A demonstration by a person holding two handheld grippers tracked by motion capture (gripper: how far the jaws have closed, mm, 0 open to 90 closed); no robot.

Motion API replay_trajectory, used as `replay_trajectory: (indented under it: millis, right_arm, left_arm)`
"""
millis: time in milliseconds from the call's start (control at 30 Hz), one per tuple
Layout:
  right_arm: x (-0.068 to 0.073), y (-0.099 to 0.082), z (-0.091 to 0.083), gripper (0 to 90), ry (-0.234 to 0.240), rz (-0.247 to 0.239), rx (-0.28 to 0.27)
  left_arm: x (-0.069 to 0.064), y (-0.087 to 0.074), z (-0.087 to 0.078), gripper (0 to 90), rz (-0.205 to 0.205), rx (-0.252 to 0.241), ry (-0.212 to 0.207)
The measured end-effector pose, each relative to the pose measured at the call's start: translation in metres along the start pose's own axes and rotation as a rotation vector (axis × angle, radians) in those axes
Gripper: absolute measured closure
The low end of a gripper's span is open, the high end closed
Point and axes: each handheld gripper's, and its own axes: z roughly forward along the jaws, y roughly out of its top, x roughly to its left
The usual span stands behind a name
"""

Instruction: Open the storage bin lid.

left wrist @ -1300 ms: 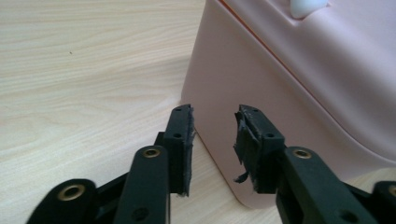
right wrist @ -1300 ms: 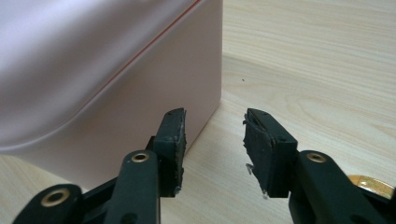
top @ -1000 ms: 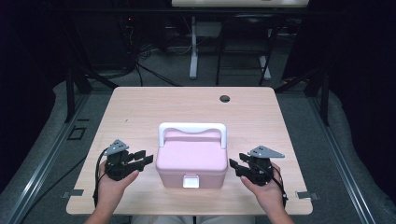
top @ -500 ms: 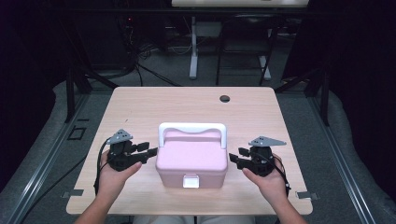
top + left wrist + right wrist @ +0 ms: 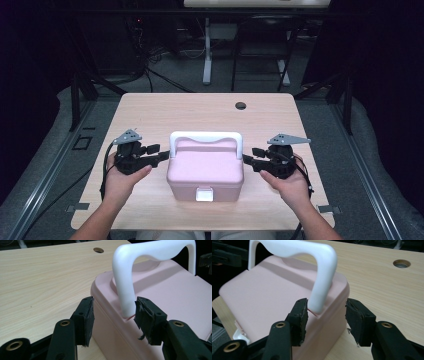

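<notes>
1. Pink box point(image 5: 205, 170): it sits on the near half of the table point(image 5: 165, 107), midway between the two grippers, with its white latch on the near wall, facing the person.
2. Long axis: the box runs left to right. The white handle point(image 5: 206, 137) stands upright over the far part of the lid and spans the same left-right line, one leg at each end.
3. Left gripper point(image 5: 161, 154): it is just beside the left end of the box and points right, toward it. In the left gripper view its jaws have just been opening and stand wide apart; the left leg of the handle point(image 5: 126, 290) and the top left corner of the box lie in the gap. The pads do not visibly press on either.
4. Right gripper point(image 5: 248, 156): it is just beside the right end and points left. In the right gripper view its jaws stand apart around the right leg of the handle point(image 5: 322, 287); one pad is very close to that leg, and contact cannot be confirmed.
5. Key relation: each handle leg lies straight ahead of its gripper, between the jaws. Both hands are about equally near, so neither has the advantage.
6. Judgement: closing on the legs, or on the box ends, requires little further approach.
</notes>
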Motion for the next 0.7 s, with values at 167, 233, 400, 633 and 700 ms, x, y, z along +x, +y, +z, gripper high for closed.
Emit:
replay_trajectory:
  millis: [167,233,400,633,700]
  right_arm:
    - [0.000,0.004,0.005,50.8,0.038,0.016,-0.002]
    - [-0.001,0.005,0.009,50.8,0.043,0.016,0.001]
    - [-0.003,0.006,0.018,51.7,0.046,0.023,0.022]
    - [-0.001,0.006,0.025,56.9,0.056,0.002,0.025]
    - [0.001,0.007,0.026,59.3,0.057,-0.007,0.029]
  left_arm:
    - [-0.002,0.003,0.006,51.6,0.015,0.004,-0.012]
    - [-0.003,0.004,0.010,52.4,0.015,0.009,-0.014]
    - [-0.004,0.007,0.020,53.6,0.015,0.019,-0.025]
    - [-0.008,0.009,0.028,57.4,0.017,0.019,-0.041]
    - [-0.010,0.009,0.029,59.2,0.017,0.019,-0.042]
